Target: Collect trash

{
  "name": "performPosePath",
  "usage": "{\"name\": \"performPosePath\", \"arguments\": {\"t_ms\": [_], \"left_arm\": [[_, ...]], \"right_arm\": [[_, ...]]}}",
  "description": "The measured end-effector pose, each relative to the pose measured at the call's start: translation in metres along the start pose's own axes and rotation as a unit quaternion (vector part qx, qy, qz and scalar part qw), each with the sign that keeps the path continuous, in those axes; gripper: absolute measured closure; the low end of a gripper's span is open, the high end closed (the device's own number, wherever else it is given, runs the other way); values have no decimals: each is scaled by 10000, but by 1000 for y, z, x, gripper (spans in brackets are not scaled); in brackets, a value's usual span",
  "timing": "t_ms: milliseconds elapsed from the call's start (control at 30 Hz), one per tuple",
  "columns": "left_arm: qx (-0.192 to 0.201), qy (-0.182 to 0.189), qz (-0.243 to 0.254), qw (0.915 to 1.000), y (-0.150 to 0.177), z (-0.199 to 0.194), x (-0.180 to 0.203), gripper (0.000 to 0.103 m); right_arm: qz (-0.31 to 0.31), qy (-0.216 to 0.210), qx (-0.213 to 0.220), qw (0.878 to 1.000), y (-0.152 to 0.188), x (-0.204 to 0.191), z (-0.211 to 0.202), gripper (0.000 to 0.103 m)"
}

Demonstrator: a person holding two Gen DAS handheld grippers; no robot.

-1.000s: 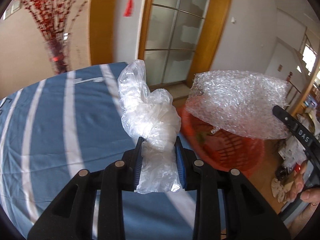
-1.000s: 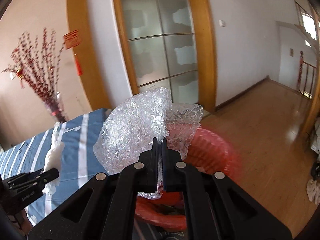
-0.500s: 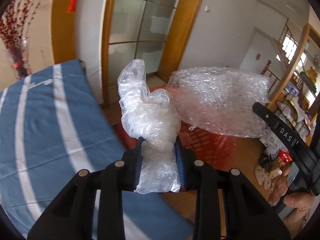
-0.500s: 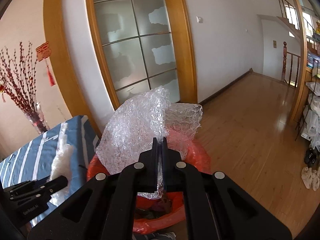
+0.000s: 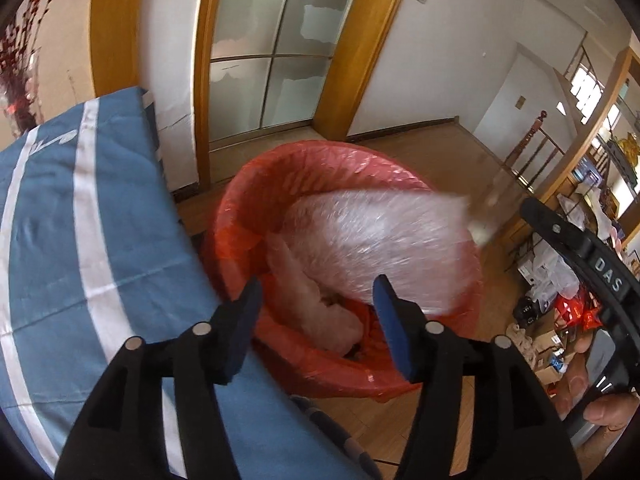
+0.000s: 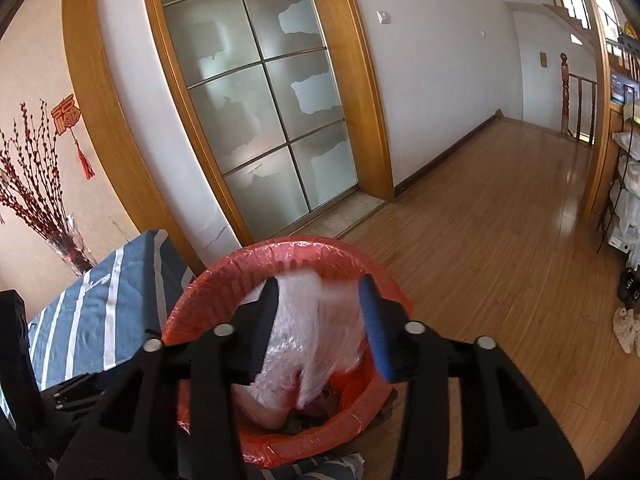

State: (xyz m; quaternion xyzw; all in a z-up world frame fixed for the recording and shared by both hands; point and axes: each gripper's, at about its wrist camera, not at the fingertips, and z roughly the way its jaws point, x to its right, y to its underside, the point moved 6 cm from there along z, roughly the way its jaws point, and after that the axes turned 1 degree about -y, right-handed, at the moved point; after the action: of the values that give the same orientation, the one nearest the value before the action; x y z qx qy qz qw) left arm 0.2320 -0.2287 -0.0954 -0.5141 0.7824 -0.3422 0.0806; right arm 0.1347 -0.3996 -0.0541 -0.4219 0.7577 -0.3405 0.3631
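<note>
The left gripper (image 5: 316, 312) has just been opening; its blue-padded jaws stand apart with nothing pressed between them. Just beyond and below them a crumpled clear plastic bag (image 5: 320, 312) lies inside the round bin lined with a red plastic bag (image 5: 240, 208). The right gripper (image 6: 318, 320) has likewise just been opening, jaws apart, and the sheet of clear bubble wrap (image 6: 304, 332) sits blurred in the bin's mouth beneath its jaws, free of the pads. A blue bedcover with white stripes (image 5: 80, 216) lies left of the left gripper.
</note>
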Motion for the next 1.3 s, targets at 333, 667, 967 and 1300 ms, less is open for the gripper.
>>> {"name": "performPosePath", "arguments": {"t_ms": [333, 667, 967, 1300], "left_arm": [[726, -684, 99, 9950, 20, -65, -31, 17], [1440, -1391, -98, 9797, 68, -149, -64, 4], [1408, -1889, -376, 9711, 116, -184, -83, 4], [1963, -2137, -456, 9559, 146, -224, -87, 4]], "right_arm": [[-583, 161, 247, 9979, 21, -16, -38, 10], [-1311, 219, 505, 9898, 57, -53, -83, 2], [-1623, 346, 565, 9845, 85, -75, -114, 2], [-1769, 171, 639, 9820, 111, -95, -140, 2]]}}
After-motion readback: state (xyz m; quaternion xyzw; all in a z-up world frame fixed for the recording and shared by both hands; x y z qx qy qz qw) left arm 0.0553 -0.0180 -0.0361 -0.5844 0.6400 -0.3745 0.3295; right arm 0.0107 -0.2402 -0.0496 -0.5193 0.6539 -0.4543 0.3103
